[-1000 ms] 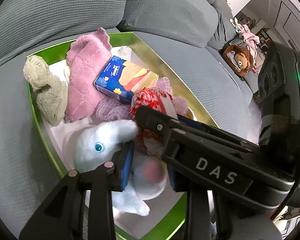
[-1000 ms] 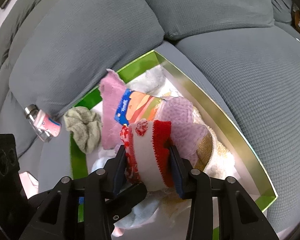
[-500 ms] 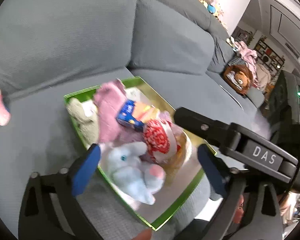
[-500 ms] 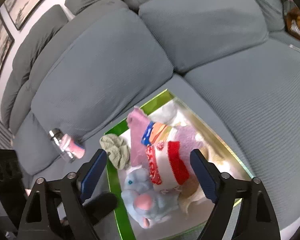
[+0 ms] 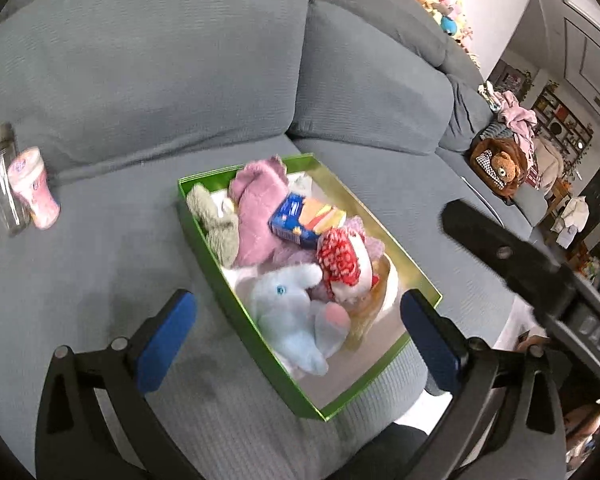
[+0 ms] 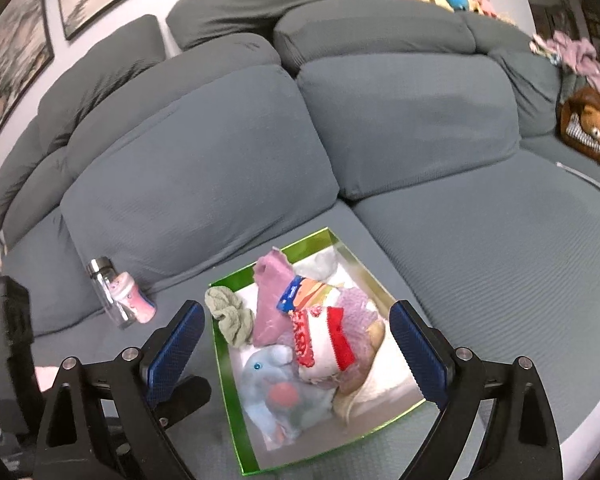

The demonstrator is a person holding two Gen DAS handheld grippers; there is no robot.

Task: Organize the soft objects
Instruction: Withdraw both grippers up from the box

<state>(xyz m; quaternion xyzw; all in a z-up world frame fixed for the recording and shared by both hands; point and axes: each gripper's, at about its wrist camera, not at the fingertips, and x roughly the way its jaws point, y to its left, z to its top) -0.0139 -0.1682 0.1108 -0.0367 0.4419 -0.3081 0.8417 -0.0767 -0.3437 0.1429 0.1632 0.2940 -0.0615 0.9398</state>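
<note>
Left tongs (image 5: 296, 322): standing wide apart, holding nothing, having just been opening.
Right tongs (image 6: 294, 344): likewise spread and empty, jaws just opening further.
Green box (image 6: 224, 364): sitting on the sofa seat (image 6: 480, 240), containing the soft objects.
Blue plush (image 5: 292, 312): lying at the near end, beside the red-and-white knit piece (image 5: 342, 264).
Handling: likely proving light and squashy; pinching the plush's bulky body looks safest.
Tissue pack (image 5: 300, 222): resting on the pink cloth (image 5: 256, 208).

Left gripper (image 5: 298, 320) wide open above green box (image 5: 204, 232) w/ plushies.
</note>
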